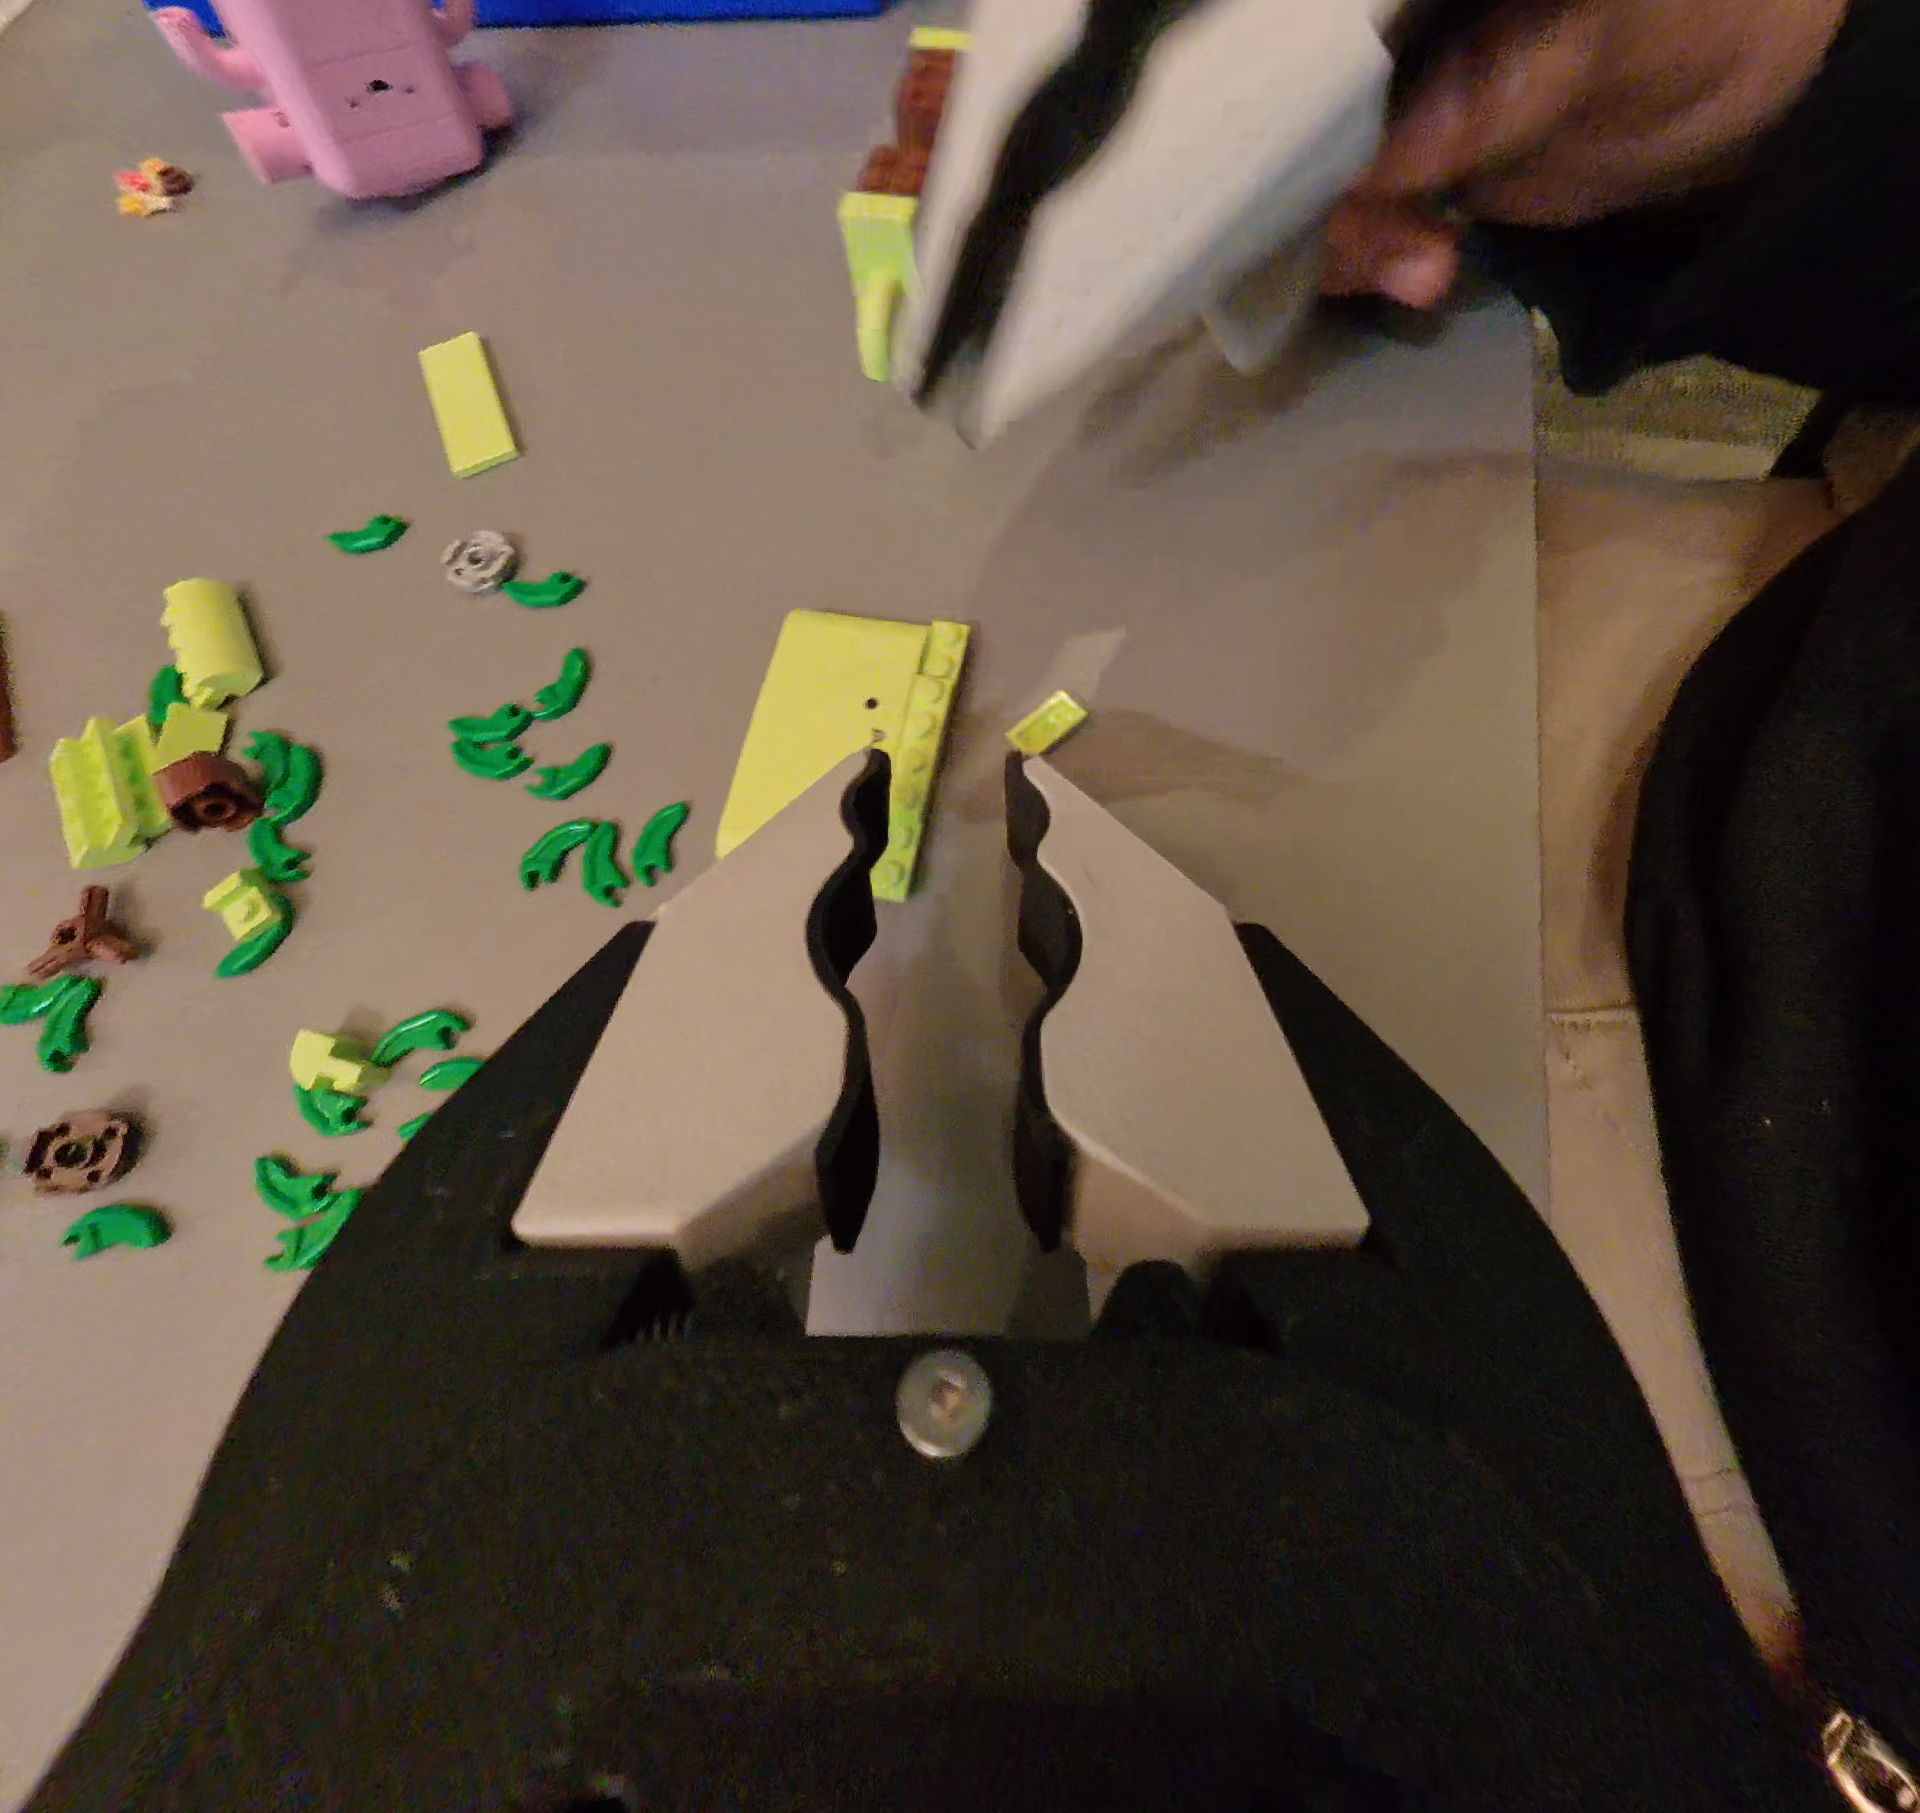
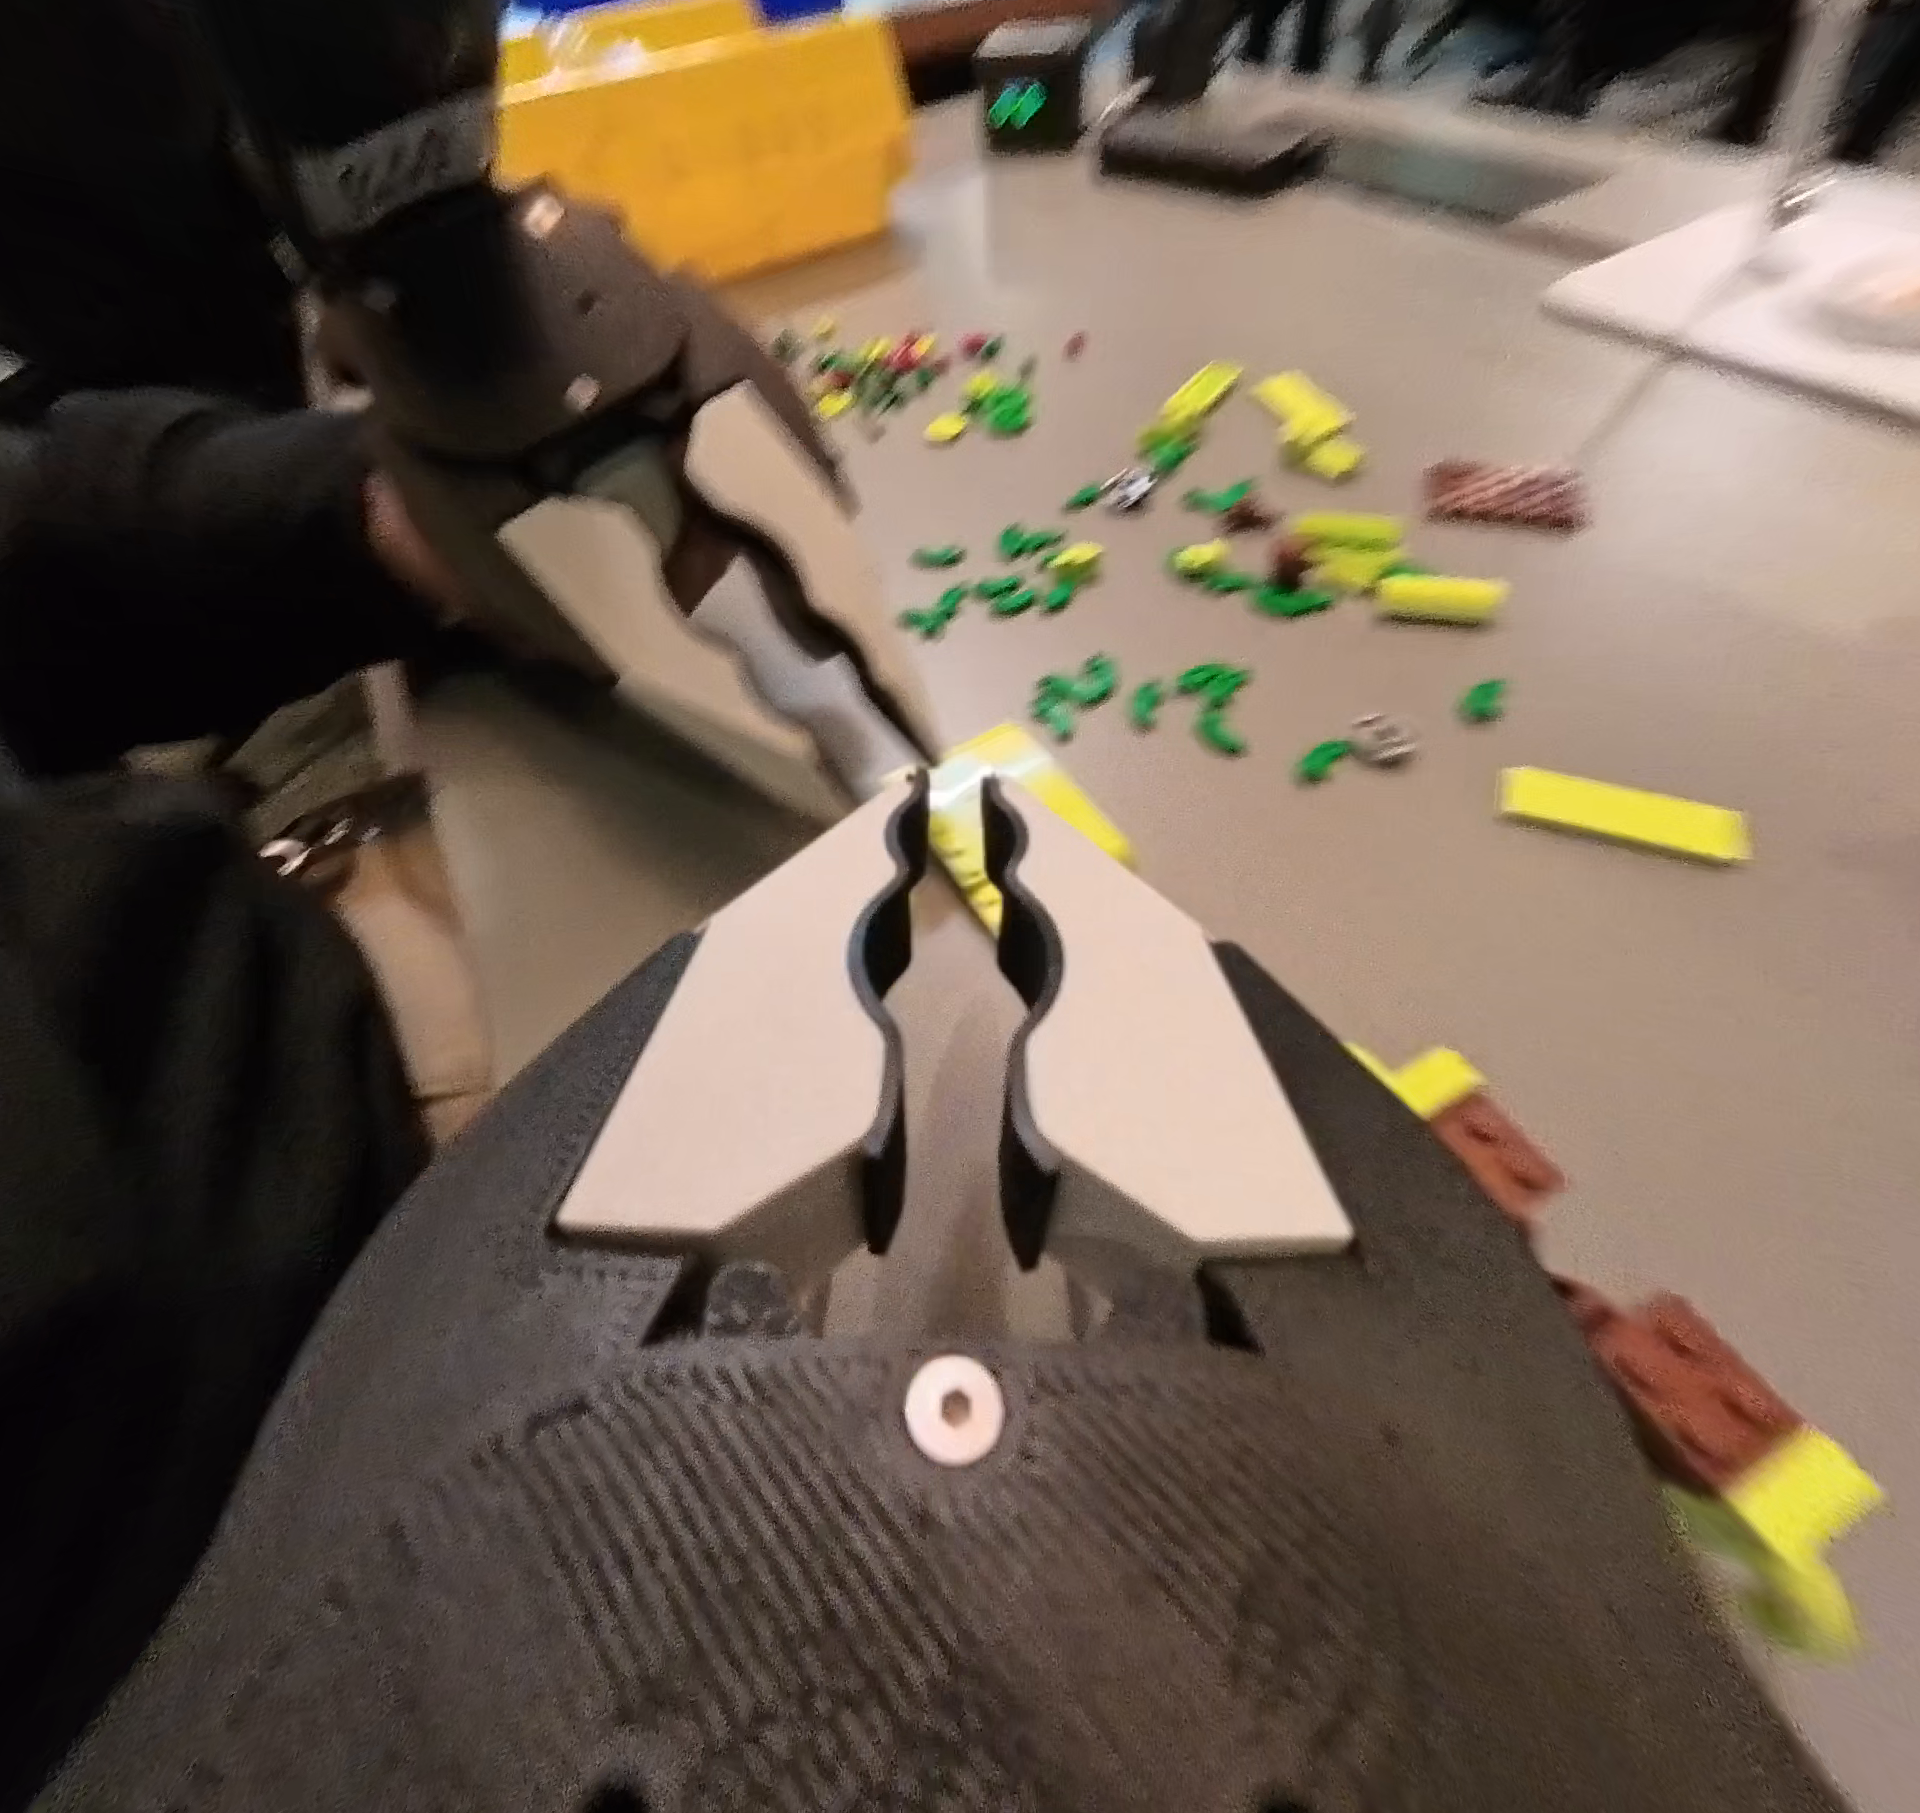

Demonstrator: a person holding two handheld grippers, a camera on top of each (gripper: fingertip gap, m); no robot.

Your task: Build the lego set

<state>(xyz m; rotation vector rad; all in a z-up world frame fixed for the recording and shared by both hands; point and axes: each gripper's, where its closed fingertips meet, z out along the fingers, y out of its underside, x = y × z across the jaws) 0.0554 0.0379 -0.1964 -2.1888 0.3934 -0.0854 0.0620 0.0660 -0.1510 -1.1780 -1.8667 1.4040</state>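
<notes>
**Both hand-held grippers over the lime plate, neither holding**

Grey table strewn with pieces left of the left hand-held gripper: green leaf pieces, a lime tile, brown bits, a grey round stud; pink potted figure far ahead-left; brown-and-lime assembly partly hidden behind the blurred right hand-held gripper. Left jaws moderately apart, empty; lime plate lies at its left fingertip; small lime piece just beyond the right fingertip. Right jaws narrowly parted, empty, tips directly above the same plate; contact unclear through blur.
</notes>
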